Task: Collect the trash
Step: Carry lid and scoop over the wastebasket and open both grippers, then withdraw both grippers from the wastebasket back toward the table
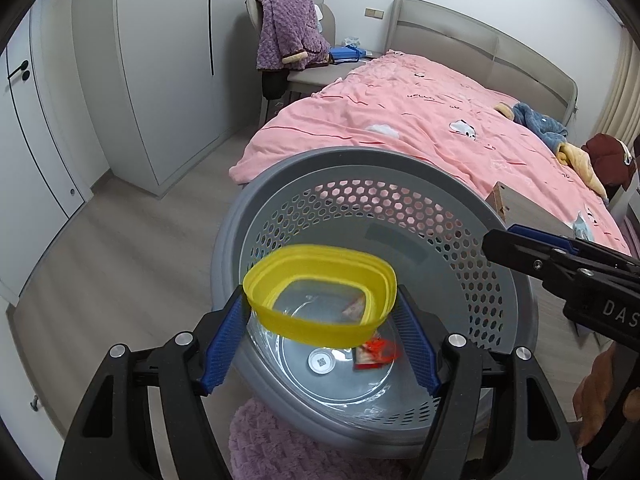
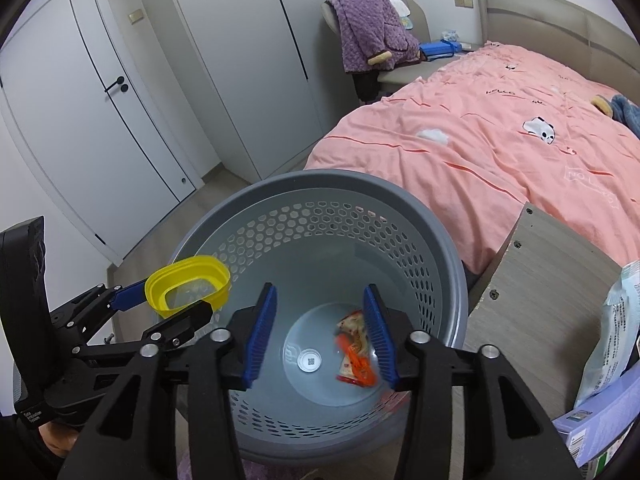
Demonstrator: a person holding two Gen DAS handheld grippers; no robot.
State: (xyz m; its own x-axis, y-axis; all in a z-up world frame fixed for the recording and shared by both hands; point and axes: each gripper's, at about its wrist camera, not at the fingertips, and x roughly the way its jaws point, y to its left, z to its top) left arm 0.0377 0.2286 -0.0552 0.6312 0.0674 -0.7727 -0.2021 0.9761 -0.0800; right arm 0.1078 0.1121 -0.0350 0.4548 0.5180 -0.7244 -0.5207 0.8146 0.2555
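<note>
My left claw (image 1: pixel 320 332) grips the yellow tub (image 1: pixel 320 292) by opposite walls above the grey basket (image 1: pixel 500 368); it looks light, thin and springy, so squeeze gently. My right claw (image 2: pixel 320 336) hangs open, empty, over the orange wrapper (image 2: pixel 356 352) inside.

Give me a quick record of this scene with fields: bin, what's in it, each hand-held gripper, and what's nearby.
bin: grey perforated basket, open top
inside bin: red-orange snack wrapper on the bottom
left hand-held gripper: shut on yellow container, held over the basket
right hand-held gripper: open, nothing between its pads, above the basket
nearby: bed with pink cover, beyond the basket
</note>
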